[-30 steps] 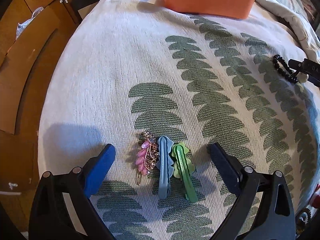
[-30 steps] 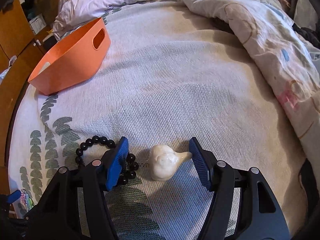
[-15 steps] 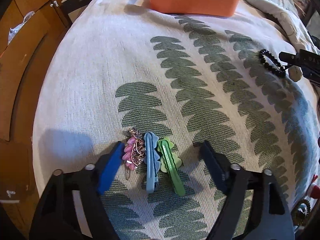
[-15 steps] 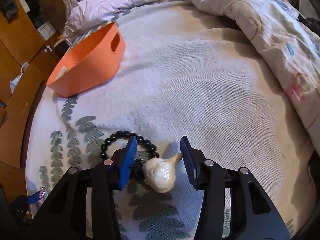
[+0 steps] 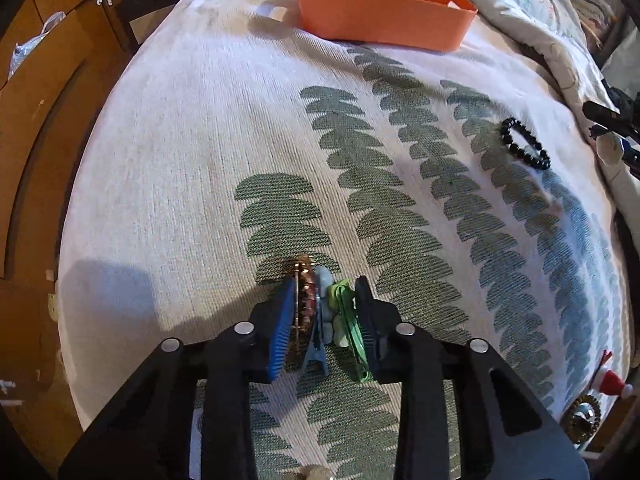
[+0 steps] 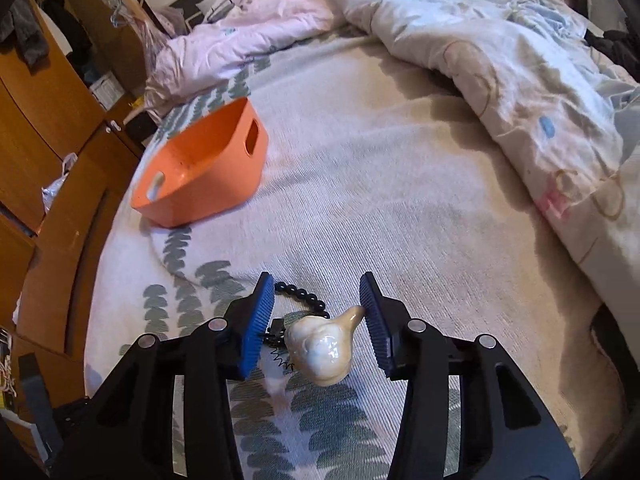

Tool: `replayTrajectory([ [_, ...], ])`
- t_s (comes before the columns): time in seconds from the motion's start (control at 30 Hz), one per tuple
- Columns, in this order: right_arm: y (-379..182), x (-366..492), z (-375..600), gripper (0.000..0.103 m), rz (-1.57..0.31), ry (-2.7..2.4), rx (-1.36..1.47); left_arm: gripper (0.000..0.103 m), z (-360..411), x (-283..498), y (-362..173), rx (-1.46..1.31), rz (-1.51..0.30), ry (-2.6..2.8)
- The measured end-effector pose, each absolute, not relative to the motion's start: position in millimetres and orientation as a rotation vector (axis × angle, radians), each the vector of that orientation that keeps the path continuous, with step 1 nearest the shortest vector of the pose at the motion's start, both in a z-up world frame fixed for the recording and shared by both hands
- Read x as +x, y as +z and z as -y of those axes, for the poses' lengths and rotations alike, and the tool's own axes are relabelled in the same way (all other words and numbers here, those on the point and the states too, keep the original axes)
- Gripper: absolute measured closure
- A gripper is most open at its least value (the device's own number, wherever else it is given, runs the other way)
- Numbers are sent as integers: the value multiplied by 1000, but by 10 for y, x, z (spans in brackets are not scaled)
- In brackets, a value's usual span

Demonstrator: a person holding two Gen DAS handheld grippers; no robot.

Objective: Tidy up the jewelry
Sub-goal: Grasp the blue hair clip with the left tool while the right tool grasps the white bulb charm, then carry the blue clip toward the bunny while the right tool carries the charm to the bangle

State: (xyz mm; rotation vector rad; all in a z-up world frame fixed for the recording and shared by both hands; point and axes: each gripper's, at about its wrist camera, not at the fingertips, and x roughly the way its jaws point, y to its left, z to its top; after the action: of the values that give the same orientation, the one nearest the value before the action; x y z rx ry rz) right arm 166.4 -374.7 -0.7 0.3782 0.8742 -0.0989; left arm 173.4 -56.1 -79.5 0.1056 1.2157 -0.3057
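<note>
Clips, three: a pink jewelled clip [image 5: 305,304], a blue clip [image 5: 323,312] and a green clip [image 5: 347,320], stacked side by side on edge between the pads of the left gripper [image 5: 323,322], whose jaws have just been closing and now pinch the bundle, blue pad on the pink one, dark pad on the green one; the bundle sits at 6 o'clock in the left wrist view, on the bedspread [image 5: 200,140], white with green leaf print. Basket [image 5: 380,8], orange, at 12 o'clock on the same spread, well apart from the clips; in the right wrist view it lies at 10 o'clock, with slot handles in its end walls. Bracelet [image 5: 524,142], black beads, at 3 o'clock on the spread in the left wrist view, near the right gripper's tip. Right gripper [image 6: 318,320]: its jaws have lately been closing, and now the fingers are half spread, with a cream bird clip [image 6: 322,346] between them, its tail tip against the right pad and a black spring piece at the left pad, so it appears lightly pinched. Bracelet beads show just beyond the bird, at the left pad. Duvet [image 6: 500,60], pale and rumpled, from 12 to 3 o'clock. Wardrobe [image 6: 48,120], wooden, at 9 o'clock.
</note>
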Motion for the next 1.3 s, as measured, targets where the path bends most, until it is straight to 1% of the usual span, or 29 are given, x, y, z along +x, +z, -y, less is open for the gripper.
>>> replayTrajectory([
  [0.17,172,1550,3698,57,-840,-90,370,77,570,1648,-679,101,-1186,-311],
  [0.3,341,1434,3648,57,-809,-81,361,83,551,1603,-633,93,-1178,-323],
  [0.43,428,1323,3601,57,-796,-76,347,83,524,1620,-684,88,-1204,-322],
  [0.6,410,1228,3612,57,-803,-86,332,82,569,1588,-738,116,-1209,-309],
  [0.67,391,1205,3623,57,-806,-88,331,78,610,1569,-739,131,-1206,-306],
  [0.73,362,1187,3636,57,-812,-93,326,77,640,1558,-755,120,-1225,-324],
  [0.87,326,1165,3675,57,-816,-97,329,69,679,1556,-842,166,-1238,-292],
  [1.0,329,1157,3681,57,-812,-93,327,64,676,1562,-865,165,-1242,-302],
  [1.1,337,1155,3672,57,-810,-89,324,64,696,1555,-881,168,-1230,-310],
  [1.13,337,1155,3671,57,-810,-89,324,65,697,1552,-879,167,-1227,-311],
  [1.17,338,1153,3673,57,-810,-88,324,72,690,1553,-887,150,-1237,-323],
  [1.3,348,1146,3665,57,-806,-89,327,72,690,1547,-900,143,-1250,-344],
])
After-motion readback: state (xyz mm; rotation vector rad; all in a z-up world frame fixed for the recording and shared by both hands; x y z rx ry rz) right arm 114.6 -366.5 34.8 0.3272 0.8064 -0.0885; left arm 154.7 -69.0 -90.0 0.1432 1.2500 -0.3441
